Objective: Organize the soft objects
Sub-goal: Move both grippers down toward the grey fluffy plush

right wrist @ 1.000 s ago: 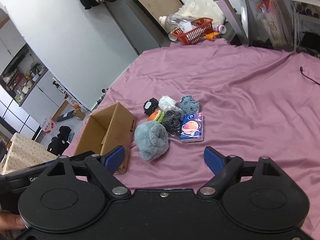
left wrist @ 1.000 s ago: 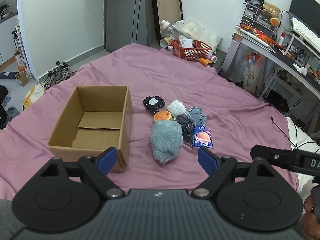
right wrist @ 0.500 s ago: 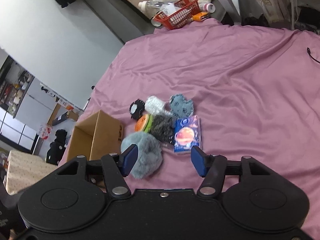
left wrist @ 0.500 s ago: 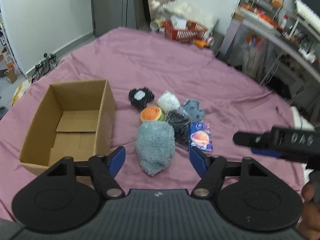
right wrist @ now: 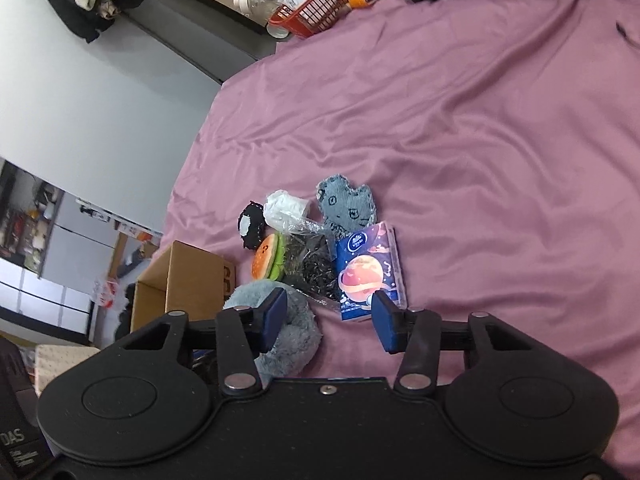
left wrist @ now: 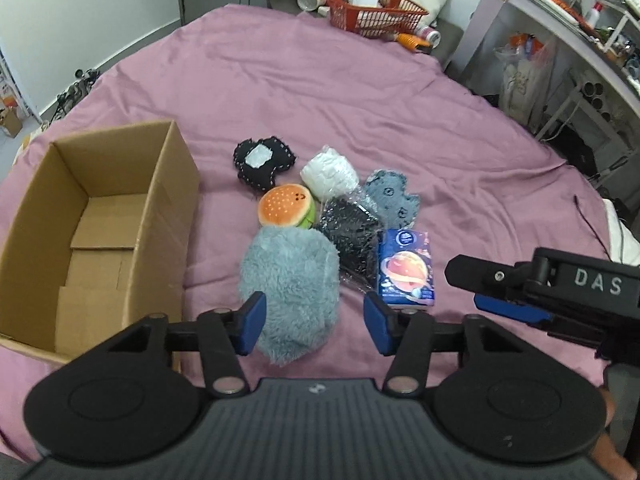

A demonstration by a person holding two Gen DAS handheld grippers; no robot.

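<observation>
Soft things lie clustered on the pink bedsheet (left wrist: 320, 80): a grey-blue fluffy plush (left wrist: 292, 284), a burger plush (left wrist: 285, 205), a black patch toy (left wrist: 264, 160), a white wrapped bundle (left wrist: 329, 172), a black wrapped bundle (left wrist: 352, 232), a grey denim toy (left wrist: 394, 196) and a blue tissue pack (left wrist: 406, 268). An open, empty cardboard box (left wrist: 100, 216) stands left of them. My left gripper (left wrist: 314, 322) is open, its fingers either side of the fluffy plush's near end. My right gripper (right wrist: 328, 322) is open, just short of the tissue pack (right wrist: 368, 272) and the fluffy plush (right wrist: 280, 328).
A red basket (left wrist: 372, 12) with bottles and clutter sits past the far edge of the bed. A desk with shelves (left wrist: 560, 40) runs along the right. The right gripper's body (left wrist: 560, 292) shows at the right of the left wrist view.
Both grippers have moved forward and down toward the cluster, and their jaws have narrowed a little. The soft things and the box have not moved.
</observation>
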